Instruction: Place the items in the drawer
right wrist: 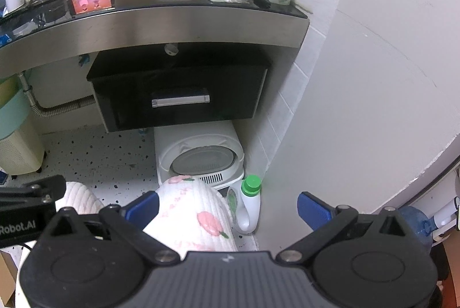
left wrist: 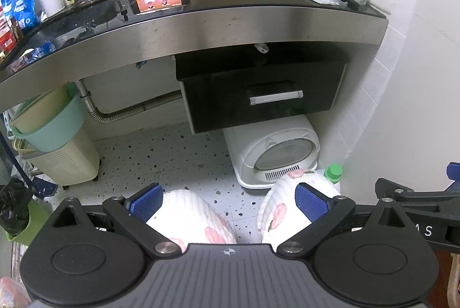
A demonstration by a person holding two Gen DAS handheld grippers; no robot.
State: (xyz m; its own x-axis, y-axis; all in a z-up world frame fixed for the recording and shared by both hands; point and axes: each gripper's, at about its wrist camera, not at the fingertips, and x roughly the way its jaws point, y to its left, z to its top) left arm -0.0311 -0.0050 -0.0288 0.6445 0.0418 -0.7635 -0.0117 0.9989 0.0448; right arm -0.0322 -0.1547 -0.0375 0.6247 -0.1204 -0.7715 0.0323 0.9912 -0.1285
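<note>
Bathroom corner. White tiled wall (left wrist: pixel 371 95) on the right, meeting a plain white wall (right wrist: pixel 373 72). Floor: pale terrazzo (left wrist: pixel 172 152) with dark flecks. Glossy black countertop (left wrist: pixel 230 2) with a brushed-steel front edge (left wrist: pixel 201 29), curving in the fisheye. Beneath it, a corrugated metal drain hose (left wrist: pixel 129 112) running to an upright pipe. White litter box (left wrist: pixel 273 155) with a round opening on the floor against the tiled wall. Perforated cream laundry basket (left wrist: pixel 66 161) at left, teal tub (left wrist: pixel 54 127) stacked in it. Light is bright, reflecting off the countertop.
</note>
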